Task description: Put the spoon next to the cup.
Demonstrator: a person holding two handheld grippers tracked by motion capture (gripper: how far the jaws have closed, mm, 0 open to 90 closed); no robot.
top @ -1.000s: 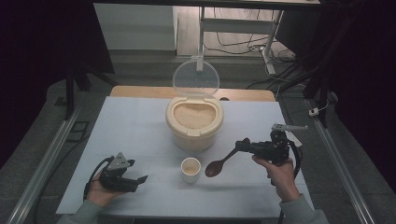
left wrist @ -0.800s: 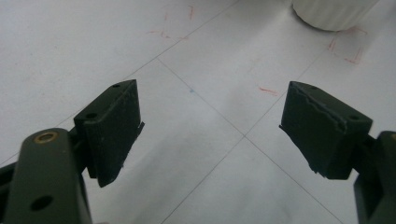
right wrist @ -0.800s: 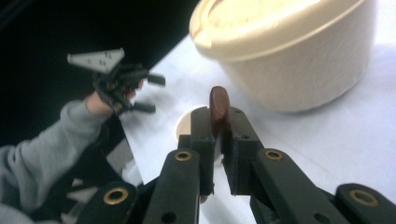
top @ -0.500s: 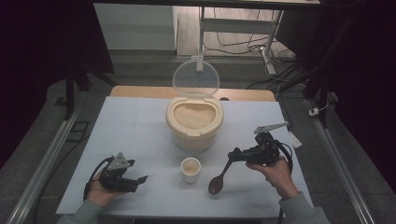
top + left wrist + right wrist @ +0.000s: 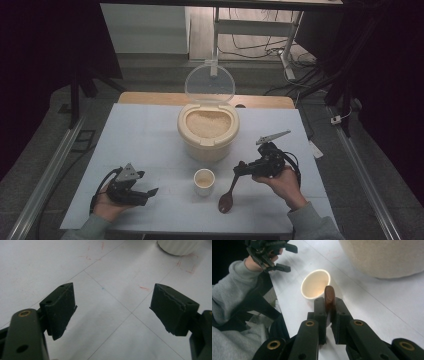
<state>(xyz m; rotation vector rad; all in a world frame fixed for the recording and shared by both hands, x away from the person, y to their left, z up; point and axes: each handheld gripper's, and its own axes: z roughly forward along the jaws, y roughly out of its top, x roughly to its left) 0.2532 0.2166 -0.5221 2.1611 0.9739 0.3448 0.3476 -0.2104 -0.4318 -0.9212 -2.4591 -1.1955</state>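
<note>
A round cream container (image 5: 207,135) full of rice stands mid-table, its clear lid (image 5: 210,84) hinged up behind it. In front of it sits a small white cup (image 5: 204,181). My right gripper (image 5: 238,169) is shut on the handle of a brown wooden spoon (image 5: 227,199), which hangs tilted down; its bowl is close over the table just right of the cup. The right gripper view has the jaws (image 5: 329,303) clamped on the spoon handle (image 5: 329,295), with the cup (image 5: 315,284) just beyond. My left gripper (image 5: 149,183) rests open at the front left, nothing between its jaws (image 5: 112,307).
The white table sheet (image 5: 145,135) carries thin pencil lines and red marks. A wooden board edge (image 5: 150,98) shows behind the container. A metal rail (image 5: 50,170) runs along the left side. In the right gripper view the other hand's gripper (image 5: 290,258) is at the far left.
My right gripper has moved left and down with the spoon, which has tipped from near level to hanging, its bowl low beside the cup. The left gripper has stayed put.
</note>
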